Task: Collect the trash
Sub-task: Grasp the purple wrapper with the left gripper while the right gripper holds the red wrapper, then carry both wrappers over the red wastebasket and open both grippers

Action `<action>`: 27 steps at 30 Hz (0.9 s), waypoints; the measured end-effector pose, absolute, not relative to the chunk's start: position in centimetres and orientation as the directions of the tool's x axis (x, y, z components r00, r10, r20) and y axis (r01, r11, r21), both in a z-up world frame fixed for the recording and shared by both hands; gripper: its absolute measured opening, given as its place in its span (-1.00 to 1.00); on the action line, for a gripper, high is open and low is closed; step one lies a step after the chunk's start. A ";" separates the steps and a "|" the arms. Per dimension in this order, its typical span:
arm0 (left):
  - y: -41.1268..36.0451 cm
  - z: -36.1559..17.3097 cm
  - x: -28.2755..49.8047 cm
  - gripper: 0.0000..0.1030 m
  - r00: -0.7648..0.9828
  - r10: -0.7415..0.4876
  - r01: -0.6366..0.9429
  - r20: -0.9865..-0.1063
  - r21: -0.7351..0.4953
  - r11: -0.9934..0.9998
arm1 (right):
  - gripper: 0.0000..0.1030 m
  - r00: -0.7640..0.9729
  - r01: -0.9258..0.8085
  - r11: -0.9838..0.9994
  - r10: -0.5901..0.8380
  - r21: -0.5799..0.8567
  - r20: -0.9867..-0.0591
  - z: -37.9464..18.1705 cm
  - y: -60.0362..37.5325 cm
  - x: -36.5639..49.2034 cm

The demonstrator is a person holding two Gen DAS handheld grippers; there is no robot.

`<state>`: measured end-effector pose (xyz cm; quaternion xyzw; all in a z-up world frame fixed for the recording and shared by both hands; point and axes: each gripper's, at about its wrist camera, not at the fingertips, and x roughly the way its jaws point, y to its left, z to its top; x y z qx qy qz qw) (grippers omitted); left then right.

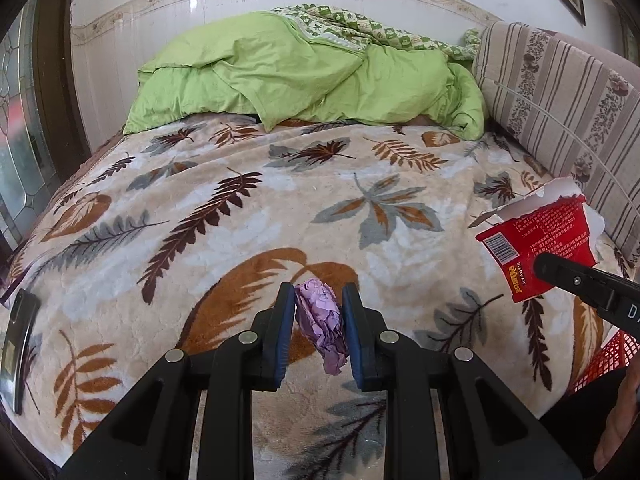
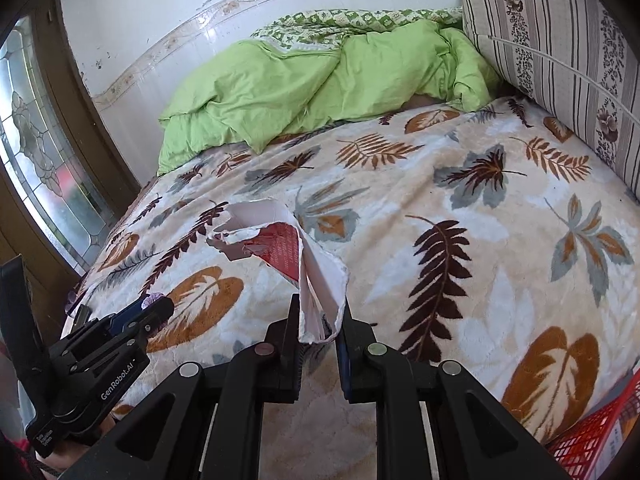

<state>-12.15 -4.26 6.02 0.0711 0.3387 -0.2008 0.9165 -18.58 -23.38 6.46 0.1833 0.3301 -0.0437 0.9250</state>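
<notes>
My left gripper (image 1: 319, 304) is shut on a crumpled purple paper wad (image 1: 323, 326) and holds it above the leaf-patterned blanket (image 1: 224, 208). My right gripper (image 2: 319, 312) is shut on a torn red and white carton (image 2: 296, 256), held above the same blanket (image 2: 460, 240). In the left wrist view the carton (image 1: 536, 244) hangs at the right with the right gripper's finger (image 1: 568, 274) on it. In the right wrist view the left gripper (image 2: 154, 310) shows at the lower left with a bit of purple at its tip.
A green duvet (image 1: 288, 76) is piled at the far end of the bed. A striped cushion (image 1: 560, 92) stands along the right side. A red mesh basket (image 2: 596, 432) sits at the lower right. A dark phone (image 1: 18, 344) lies on the left edge. A glass door (image 2: 36, 152) is at left.
</notes>
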 end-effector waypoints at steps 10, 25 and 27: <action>-4.0 5.7 -11.6 -0.55 0.683 -0.318 0.410 -0.657 -0.015 0.912 | -0.72 0.773 0.201 0.935 0.031 0.292 -0.633 6.2 -23.0 -18.1; -5.1 5.7 -12.3 -0.55 0.685 -0.329 0.436 -0.650 0.005 0.900 | -0.72 0.779 0.232 0.906 0.045 0.354 -0.626 6.7 -24.6 -19.8; -5.4 5.9 -12.6 -0.55 0.684 -0.335 0.445 -0.648 0.008 0.895 | -0.72 0.776 0.240 0.896 0.054 0.373 -0.628 6.7 -24.9 -20.4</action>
